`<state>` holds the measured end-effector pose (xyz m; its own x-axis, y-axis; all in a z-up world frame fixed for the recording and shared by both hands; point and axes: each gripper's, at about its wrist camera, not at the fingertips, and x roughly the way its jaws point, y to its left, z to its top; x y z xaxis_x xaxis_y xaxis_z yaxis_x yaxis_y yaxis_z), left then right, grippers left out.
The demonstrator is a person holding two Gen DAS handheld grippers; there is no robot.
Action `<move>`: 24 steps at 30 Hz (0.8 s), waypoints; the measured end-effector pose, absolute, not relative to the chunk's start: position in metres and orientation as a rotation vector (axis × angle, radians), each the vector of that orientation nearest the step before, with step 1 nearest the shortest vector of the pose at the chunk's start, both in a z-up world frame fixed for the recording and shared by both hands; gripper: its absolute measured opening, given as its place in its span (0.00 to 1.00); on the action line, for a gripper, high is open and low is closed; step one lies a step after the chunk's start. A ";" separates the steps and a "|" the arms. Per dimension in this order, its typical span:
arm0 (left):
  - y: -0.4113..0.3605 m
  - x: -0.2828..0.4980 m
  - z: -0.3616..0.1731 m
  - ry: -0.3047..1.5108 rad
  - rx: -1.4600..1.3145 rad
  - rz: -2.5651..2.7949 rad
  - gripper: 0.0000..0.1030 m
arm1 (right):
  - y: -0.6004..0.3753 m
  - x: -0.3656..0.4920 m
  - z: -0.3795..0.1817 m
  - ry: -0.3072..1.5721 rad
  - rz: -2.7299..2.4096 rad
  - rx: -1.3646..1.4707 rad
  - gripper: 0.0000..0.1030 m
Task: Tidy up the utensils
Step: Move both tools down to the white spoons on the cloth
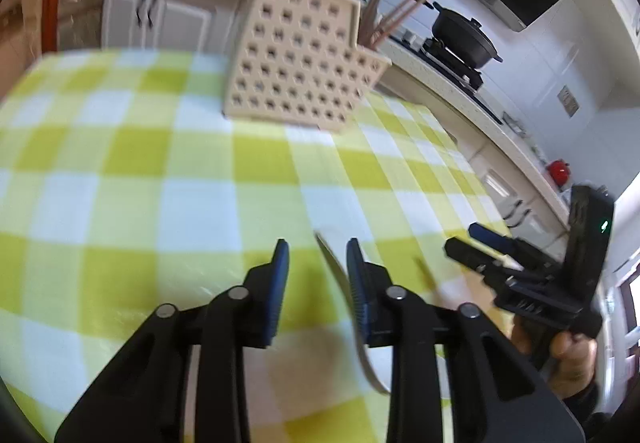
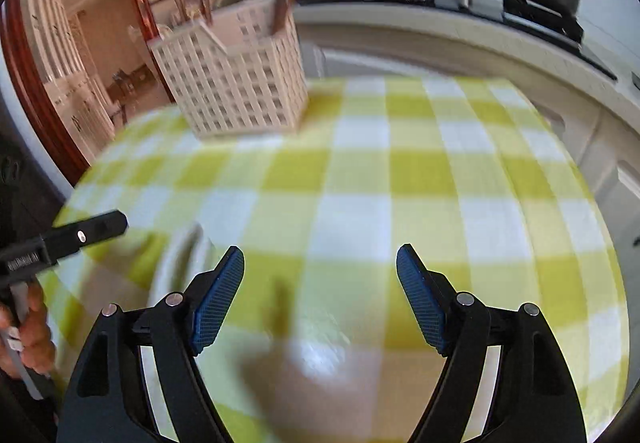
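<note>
We look along the left claw (image 1: 318,263), its blue-padded fingers (image 1: 280,283) standing a little apart above the green-and-white checked cloth (image 1: 160,163) on the surface, with a blurred pale curved edge (image 1: 340,283) showing between them; what it is we cannot tell. Farther on stands a cream perforated utensil holder (image 1: 296,59) with brown chopsticks (image 1: 384,3) poking from it. At the right edge, the right claw (image 1: 476,239) hangs in a hand (image 1: 568,359).
</note>
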<state>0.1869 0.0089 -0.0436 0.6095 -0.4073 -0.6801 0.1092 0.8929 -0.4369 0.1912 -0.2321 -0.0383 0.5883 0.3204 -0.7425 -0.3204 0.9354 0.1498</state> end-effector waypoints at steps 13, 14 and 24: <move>-0.013 0.201 -0.069 0.946 -0.407 -0.372 0.22 | -0.240 0.185 -0.040 0.867 0.397 -0.003 0.72; -0.015 0.202 -0.070 0.951 -0.415 -0.381 0.22 | -0.239 0.185 -0.041 0.870 0.400 -0.004 0.72; -0.032 0.209 -0.069 0.940 -0.351 -0.390 0.10 | -0.230 0.182 -0.042 0.882 0.416 -0.024 0.72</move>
